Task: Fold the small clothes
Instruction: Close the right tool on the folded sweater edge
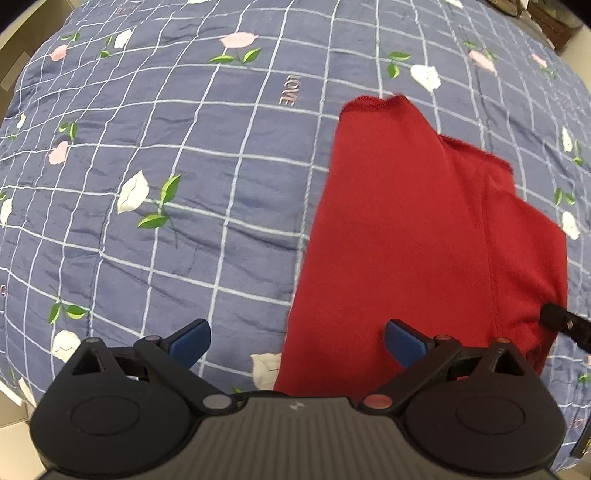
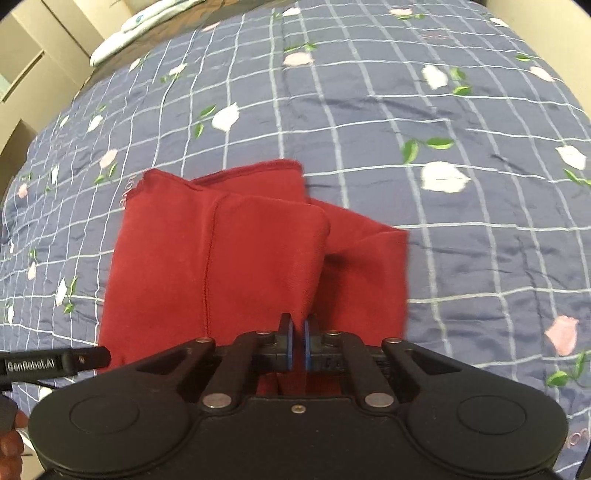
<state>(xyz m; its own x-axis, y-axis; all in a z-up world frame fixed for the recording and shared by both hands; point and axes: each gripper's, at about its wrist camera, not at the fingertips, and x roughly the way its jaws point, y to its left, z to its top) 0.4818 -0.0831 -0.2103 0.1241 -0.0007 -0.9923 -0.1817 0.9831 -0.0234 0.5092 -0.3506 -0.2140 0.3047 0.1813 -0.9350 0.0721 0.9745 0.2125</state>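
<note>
- So my left gripper (image 1: 297,343) is spread wide, blue pads far apart, nothing between them. It hangs over the near edge of the red garment (image 1: 417,236), half over cloth and half over bare bedspread (image 1: 166,155).
- My right gripper (image 2: 298,341) is the opposite: jaws pinched nearly together with just a thin slit between the blue pads, and the near edge of the red cloth runs right into that slit, so I'm reading it as clamped on the fabric.
- In the left wrist view I can spot one black finger of the right gripper poking in at the right edge, touching the garment's near right corner.
- The right wrist view shows the same thing flipped: a black finger with "GenRobot.AI" lettering comes in from the left at the garment's near left corner.
- The garment lies on the bed, partly folded. One flap with a rounded corner is laid over the middle, a stitched seam runs down it, and more layers stick out at the far end and to the right.
- Bedspread is blue-grey with a white grid, white and pink flowers, green leaves, and a little "LOVE" text.
- A pale pillow (image 2: 144,27) sits at the far left corner of the bed in the right view.
- Bit of a hand (image 2: 11,446) shows in the bottom left corner there.
</note>
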